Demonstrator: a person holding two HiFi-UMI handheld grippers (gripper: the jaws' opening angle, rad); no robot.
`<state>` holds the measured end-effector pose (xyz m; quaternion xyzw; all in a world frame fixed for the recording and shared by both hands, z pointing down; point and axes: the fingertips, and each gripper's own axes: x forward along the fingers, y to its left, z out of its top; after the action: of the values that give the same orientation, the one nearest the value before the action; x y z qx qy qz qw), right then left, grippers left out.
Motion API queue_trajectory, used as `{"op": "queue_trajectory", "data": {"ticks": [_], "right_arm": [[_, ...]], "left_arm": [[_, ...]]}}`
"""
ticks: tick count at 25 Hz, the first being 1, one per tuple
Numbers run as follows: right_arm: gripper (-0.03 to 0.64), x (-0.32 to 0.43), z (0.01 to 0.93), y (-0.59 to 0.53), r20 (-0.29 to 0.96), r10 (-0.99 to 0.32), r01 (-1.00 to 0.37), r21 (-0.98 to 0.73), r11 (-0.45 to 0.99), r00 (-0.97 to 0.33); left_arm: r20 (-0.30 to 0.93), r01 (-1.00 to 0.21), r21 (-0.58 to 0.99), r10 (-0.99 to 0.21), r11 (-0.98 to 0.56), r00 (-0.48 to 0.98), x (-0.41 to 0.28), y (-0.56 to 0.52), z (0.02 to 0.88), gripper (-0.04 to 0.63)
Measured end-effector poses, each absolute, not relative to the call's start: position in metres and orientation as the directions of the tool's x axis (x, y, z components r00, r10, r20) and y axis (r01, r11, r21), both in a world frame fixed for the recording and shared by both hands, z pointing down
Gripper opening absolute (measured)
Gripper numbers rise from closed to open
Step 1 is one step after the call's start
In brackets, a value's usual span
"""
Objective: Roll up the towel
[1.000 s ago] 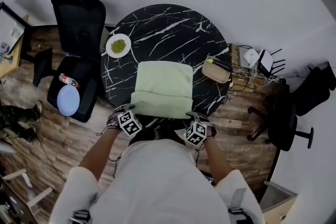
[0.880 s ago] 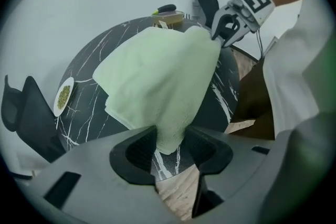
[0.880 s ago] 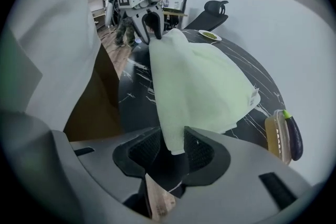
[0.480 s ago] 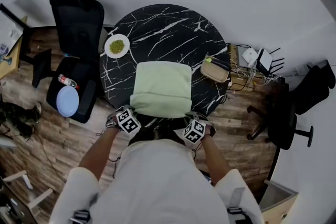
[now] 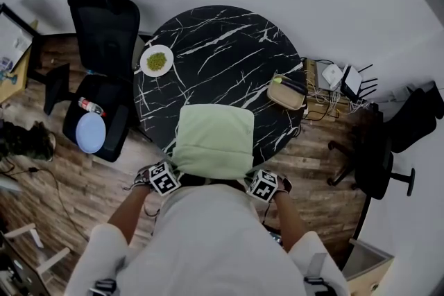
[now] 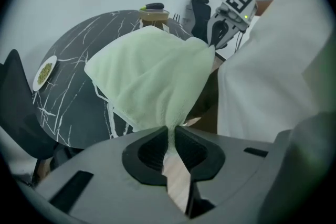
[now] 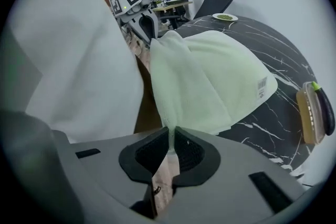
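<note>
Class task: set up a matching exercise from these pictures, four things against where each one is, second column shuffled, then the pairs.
1. pale green cloth towel
2. small white plate of green food
3. round blue disc
4. tan rectangular box

A. black office chair's seat
B. black marble table, right edge
C. table's far left
D. pinched by left gripper and right gripper

Pairs: 1-D, 2-C, 3-A, 4-B.

The head camera is looking steeply down from high above the table [image 5: 229, 45], taking in its whole top. The camera on the left gripper [image 6: 170, 139] is sitting close at the table's near edge, facing across it. The one on the right gripper [image 7: 172, 147] is mirroring it. All three are sharing the table and towel [image 5: 214, 138].
</note>
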<state>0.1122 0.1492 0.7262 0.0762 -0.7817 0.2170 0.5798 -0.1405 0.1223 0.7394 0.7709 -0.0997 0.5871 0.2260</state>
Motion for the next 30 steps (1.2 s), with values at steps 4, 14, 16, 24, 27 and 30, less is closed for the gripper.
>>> {"op": "queue_trajectory", "data": {"ticks": [4,14,16,24,27,30], "right_arm": [[0.025,0.111,0.710,0.170,0.911,0.247,-0.333,-0.357,0.873,-0.330],[0.029,0.115,0.680,0.116,0.913,0.082,-0.432,-0.267,0.861,-0.400],[0.032,0.118,0.673,0.095,0.910,0.006,-0.469,-0.219,0.856,-0.414],[0.032,0.117,0.679,0.028,0.919,-0.167,-0.490,-0.033,0.871,-0.358],[0.034,0.119,0.685,0.005,0.922,-0.208,-0.496,0.020,0.868,-0.327],[0.045,0.122,0.697,-0.010,0.926,-0.235,-0.517,0.050,0.854,-0.297]], "left_arm": [[0.922,-0.384,0.326,0.201,-0.864,0.330,-0.139,0.142,0.724,0.037],[0.933,-0.417,0.275,0.137,-0.866,0.332,-0.139,0.103,0.700,0.038],[0.931,-0.442,0.256,0.097,-0.860,0.351,-0.139,0.085,0.694,0.038],[0.946,-0.489,0.144,-0.026,-0.860,0.324,-0.138,0.015,0.694,0.038],[0.944,-0.513,0.115,-0.066,-0.850,0.322,-0.133,-0.014,0.700,0.039],[0.946,-0.555,0.096,-0.097,-0.826,0.309,-0.130,-0.032,0.715,0.051]]}}
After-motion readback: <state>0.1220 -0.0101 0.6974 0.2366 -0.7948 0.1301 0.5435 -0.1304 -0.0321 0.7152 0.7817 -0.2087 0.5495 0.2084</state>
